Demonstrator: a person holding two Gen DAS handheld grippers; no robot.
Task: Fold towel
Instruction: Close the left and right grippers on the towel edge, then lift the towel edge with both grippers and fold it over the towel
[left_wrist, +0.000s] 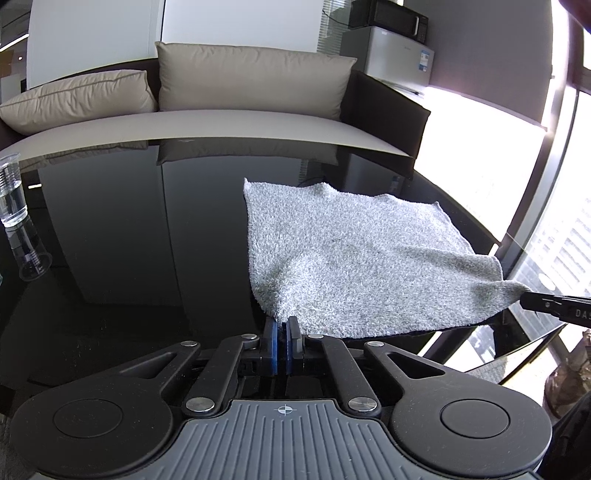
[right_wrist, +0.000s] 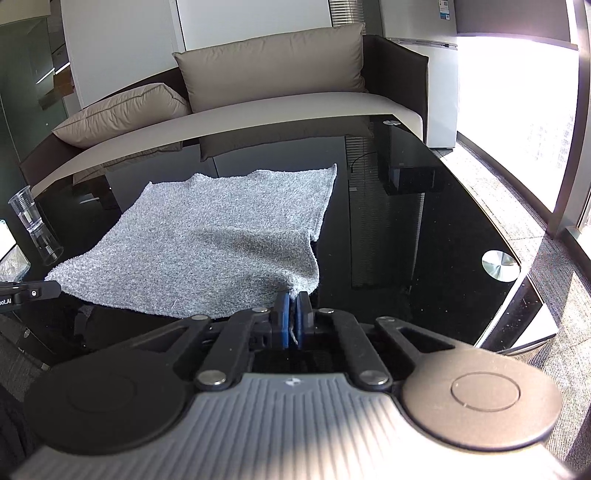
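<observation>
A grey terry towel lies spread on the black glass table; it also shows in the right wrist view. My left gripper is shut on the towel's near left corner, lifted slightly off the glass. My right gripper is shut on the towel's near right corner, also raised a little. The right gripper's tip shows at the right edge of the left wrist view, and the left gripper's tip shows at the left edge of the right wrist view. The towel's far edge rests on the table.
A clear plastic cup with water stands at the table's left side, also in the right wrist view. A sofa with beige cushions runs behind the table. The table's right edge borders carpet and bright windows.
</observation>
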